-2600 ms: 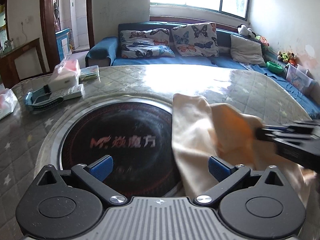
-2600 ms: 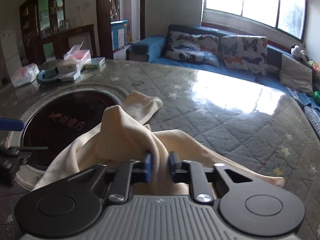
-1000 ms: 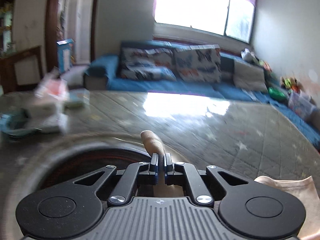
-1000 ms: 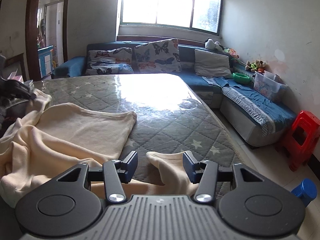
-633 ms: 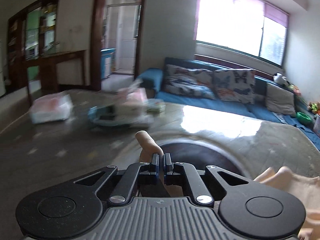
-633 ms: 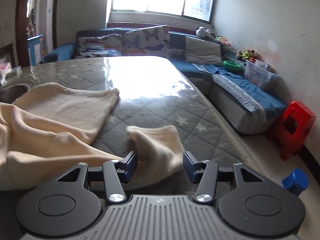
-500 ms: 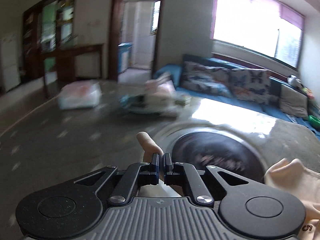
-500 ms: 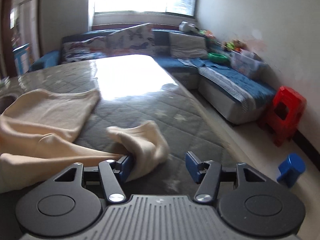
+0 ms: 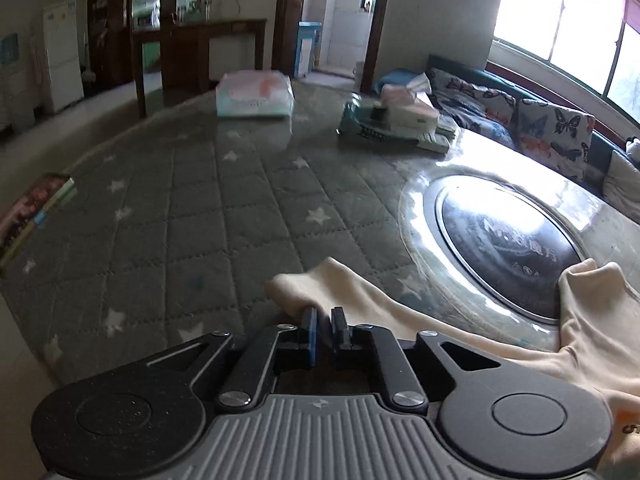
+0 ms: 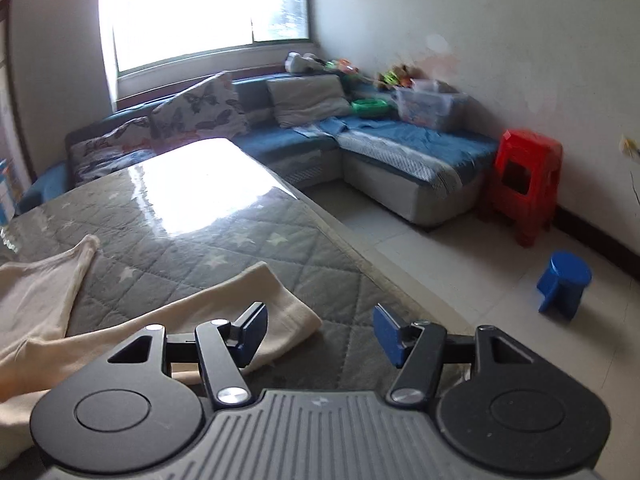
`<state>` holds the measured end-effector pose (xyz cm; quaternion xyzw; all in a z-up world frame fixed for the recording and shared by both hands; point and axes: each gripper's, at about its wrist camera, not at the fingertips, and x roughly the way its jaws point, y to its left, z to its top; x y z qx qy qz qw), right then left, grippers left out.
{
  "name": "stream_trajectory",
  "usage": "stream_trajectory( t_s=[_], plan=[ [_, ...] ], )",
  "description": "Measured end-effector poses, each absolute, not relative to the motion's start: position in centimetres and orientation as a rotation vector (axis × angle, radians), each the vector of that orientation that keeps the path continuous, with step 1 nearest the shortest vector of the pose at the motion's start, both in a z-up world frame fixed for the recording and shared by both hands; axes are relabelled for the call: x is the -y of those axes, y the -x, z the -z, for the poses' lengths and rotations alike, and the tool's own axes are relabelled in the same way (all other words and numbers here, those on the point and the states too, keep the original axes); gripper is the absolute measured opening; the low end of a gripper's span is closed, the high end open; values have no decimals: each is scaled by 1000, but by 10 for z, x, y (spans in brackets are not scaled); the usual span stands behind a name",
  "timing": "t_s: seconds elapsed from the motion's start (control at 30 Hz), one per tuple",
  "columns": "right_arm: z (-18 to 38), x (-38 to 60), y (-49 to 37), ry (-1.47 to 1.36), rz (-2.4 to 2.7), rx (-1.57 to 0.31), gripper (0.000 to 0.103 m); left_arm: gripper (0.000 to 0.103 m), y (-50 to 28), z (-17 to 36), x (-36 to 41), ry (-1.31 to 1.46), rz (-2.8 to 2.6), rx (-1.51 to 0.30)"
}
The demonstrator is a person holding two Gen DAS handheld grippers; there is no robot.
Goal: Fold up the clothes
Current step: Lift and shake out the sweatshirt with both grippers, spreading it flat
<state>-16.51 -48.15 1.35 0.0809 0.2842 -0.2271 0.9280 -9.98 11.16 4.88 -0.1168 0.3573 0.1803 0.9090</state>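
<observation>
1. At your left gripper (image 9: 324, 330), jaws are pinched on one end of the cream garment (image 9: 460, 320); the fabric runs from the pads off to the right, along the near rim of the round black hotplate (image 9: 508, 240) set into the table.
2. Your right gripper (image 10: 316, 330) is spread wide and holds nothing. The garment's other end, a sleeve cuff (image 10: 280, 312), lies flat on the quilted table cover (image 10: 224, 236), just under and left of the left pad; the right pad hangs over bare cover near the table's right edge.
3. Long axis: the sleeve runs from the cuff back toward the near-left, so the right gripper is the nearer one to that end, and the cuff sits left of centre between the pads. Judging by that, a grasp needs a shift left.
4. Garment is spread out, not folded; a second flap (image 10: 44, 280) lies farther left.
5. Clutter: tissue pack (image 9: 254, 94), tissue box on a tray (image 9: 400, 120), book (image 9: 32, 212) at the far-left edge. All well apart from the cloth; nothing blocks either gripper.
</observation>
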Motion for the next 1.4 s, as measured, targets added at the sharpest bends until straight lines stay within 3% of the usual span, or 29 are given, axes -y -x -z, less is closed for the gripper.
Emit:
stream_trajectory(
  t_s=[0.13, 0.37, 0.63, 0.9, 1.0, 1.07, 1.17, 1.23, 1.4],
  plan=[
    [-24, 454, 162, -105, 294, -590, 61, 21, 107, -59, -108, 204, -379, -687],
    [-35, 391, 151, -27, -96, -654, 58, 21, 121, -73, -47, 152, 37, -632],
    [-45, 320, 149, 108, -428, -683, 47, 22, 122, -68, 68, -61, 531, -632],
    [-41, 277, 155, 209, -580, -691, 40, 24, 114, -43, 99, -213, 548, -674],
    [-39, 270, 154, 217, -605, -696, 37, 22, 111, -33, 102, -249, 546, -681],
    [-37, 266, 151, 226, -614, -700, 34, 4, 109, -29, 104, -264, 527, -676],
    [-33, 262, 147, 240, -608, -705, 31, 3, 113, -38, 97, -217, 545, -669],
    [-33, 263, 149, 244, -607, -706, 18, 3, 126, -52, 87, -179, 603, -628],
    [-47, 276, 168, 246, -688, -740, 9, 3, 165, -63, 68, -248, 731, -552]
  ],
)
